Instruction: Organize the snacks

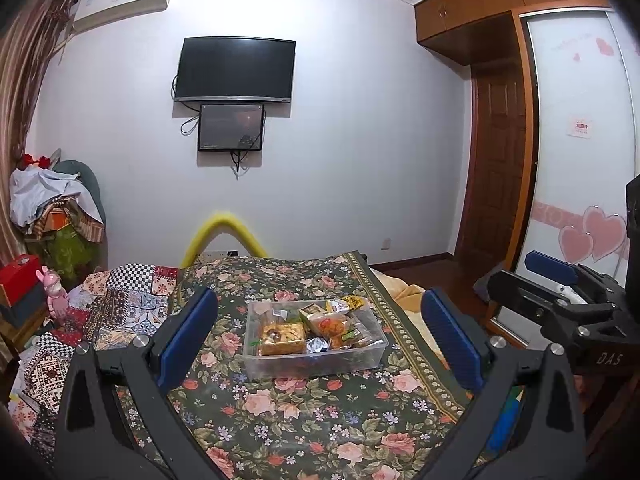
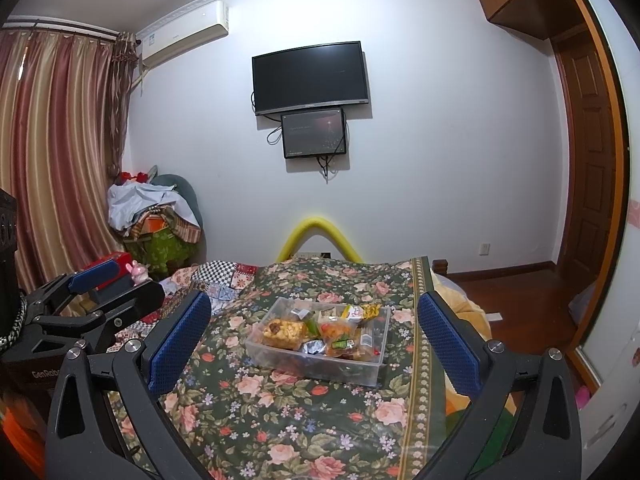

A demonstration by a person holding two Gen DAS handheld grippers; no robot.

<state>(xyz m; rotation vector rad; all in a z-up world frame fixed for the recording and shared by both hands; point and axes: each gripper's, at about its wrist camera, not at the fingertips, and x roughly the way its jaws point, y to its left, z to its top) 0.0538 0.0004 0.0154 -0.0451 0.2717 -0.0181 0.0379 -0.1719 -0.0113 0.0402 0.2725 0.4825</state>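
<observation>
clear plastic bin (image 1: 316, 362) of snacks (image 1: 282, 338) sits on the floral bed (image 1: 304, 420); both grippers, left (image 1: 318, 338) and right (image 2: 314, 342), hover wide open, holding nothing.

ahead of the left hand-held gripper (image 1: 318, 330), matt black plastic with dimpled blue rubbery pads (image 1: 188, 336), a clear smooth plastic bin (image 1: 316, 360) holds glossy foil and film snack packets (image 1: 280, 338) on a matt floral cloth (image 1: 304, 420); off right, glossy wood door (image 1: 496, 168).
</observation>
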